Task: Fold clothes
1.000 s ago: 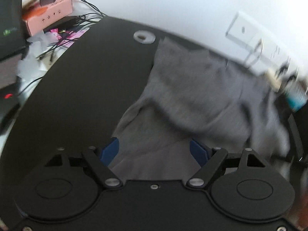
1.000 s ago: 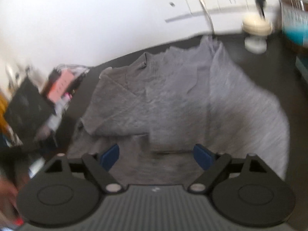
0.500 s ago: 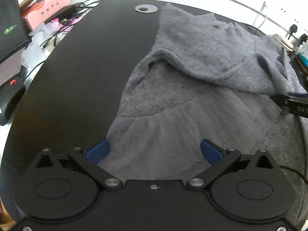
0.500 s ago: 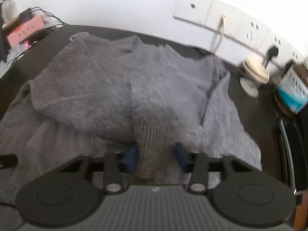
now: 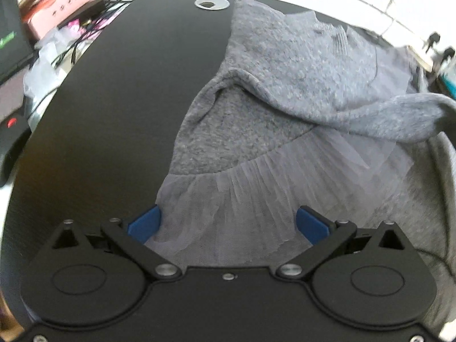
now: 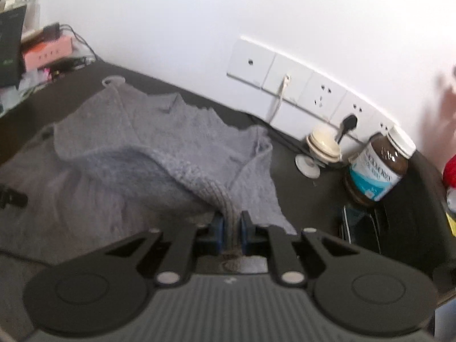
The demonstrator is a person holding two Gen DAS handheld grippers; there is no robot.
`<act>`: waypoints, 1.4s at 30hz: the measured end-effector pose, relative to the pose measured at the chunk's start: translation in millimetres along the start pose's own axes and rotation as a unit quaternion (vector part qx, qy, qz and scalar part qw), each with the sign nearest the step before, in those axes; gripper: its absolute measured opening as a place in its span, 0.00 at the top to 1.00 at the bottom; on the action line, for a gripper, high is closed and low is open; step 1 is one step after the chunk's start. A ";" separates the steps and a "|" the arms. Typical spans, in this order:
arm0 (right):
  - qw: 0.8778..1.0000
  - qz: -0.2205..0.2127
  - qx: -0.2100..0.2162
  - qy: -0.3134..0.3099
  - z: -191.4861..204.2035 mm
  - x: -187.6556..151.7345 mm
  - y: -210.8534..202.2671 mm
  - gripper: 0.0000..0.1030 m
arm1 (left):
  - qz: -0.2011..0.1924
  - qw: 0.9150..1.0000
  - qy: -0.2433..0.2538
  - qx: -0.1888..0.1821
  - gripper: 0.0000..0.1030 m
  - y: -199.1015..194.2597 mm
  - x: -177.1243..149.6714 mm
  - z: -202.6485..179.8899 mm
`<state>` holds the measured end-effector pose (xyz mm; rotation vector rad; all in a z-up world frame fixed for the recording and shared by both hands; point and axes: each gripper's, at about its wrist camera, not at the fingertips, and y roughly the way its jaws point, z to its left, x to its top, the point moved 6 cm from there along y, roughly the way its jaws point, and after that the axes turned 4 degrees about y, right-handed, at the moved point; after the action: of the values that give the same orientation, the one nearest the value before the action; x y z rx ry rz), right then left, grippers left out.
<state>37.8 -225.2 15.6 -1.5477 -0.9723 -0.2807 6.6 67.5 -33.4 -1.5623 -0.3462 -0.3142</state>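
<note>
A grey knit sweater (image 5: 299, 65) with a tulle hem (image 5: 256, 199) lies spread on the black counter (image 5: 128, 114). The right gripper (image 6: 231, 225) is closing on its ribbed cuff (image 6: 225, 202); carry the sleeve across without dragging. The left gripper (image 5: 226, 225) gapes wide over the tulle, holding nothing.

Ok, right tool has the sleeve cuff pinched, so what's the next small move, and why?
Probably carry the ribbed cuff across the grey sweater toward its middle and lay the sleeve flat. The right tool is closing on that cuff, with the sleeve lifted off the body, while the left tool stands wide open over the tulle hem, gripping nothing.
</note>
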 end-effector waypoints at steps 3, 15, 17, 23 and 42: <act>0.999 0.036 0.000 0.021 -4.0 -20.8 9.0 0.88 | -0.001 1.000 0.025 0.018 0.00 2.5 -1.8 -7.5; 0.989 0.066 -0.008 0.136 -23.3 -58.3 6.4 0.56 | -0.012 0.999 0.026 0.017 0.00 2.6 -2.8 -7.5; 0.983 0.056 -0.011 0.177 -36.3 -59.3 -2.1 0.42 | -0.010 0.999 0.028 0.016 0.00 2.9 -2.2 -7.4; 0.915 -0.011 0.044 0.401 -88.2 -69.3 -30.8 0.21 | -0.006 0.999 0.032 0.015 0.00 3.2 -1.7 -7.6; 0.713 0.054 0.190 0.673 -63.9 -100.7 9.3 0.29 | -0.022 0.999 0.028 0.019 0.00 1.8 -4.8 -8.6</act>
<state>4.1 -324.2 -42.4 -0.6401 0.2520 -0.8939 3.1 58.8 -36.8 -1.5078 -0.3419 -0.3826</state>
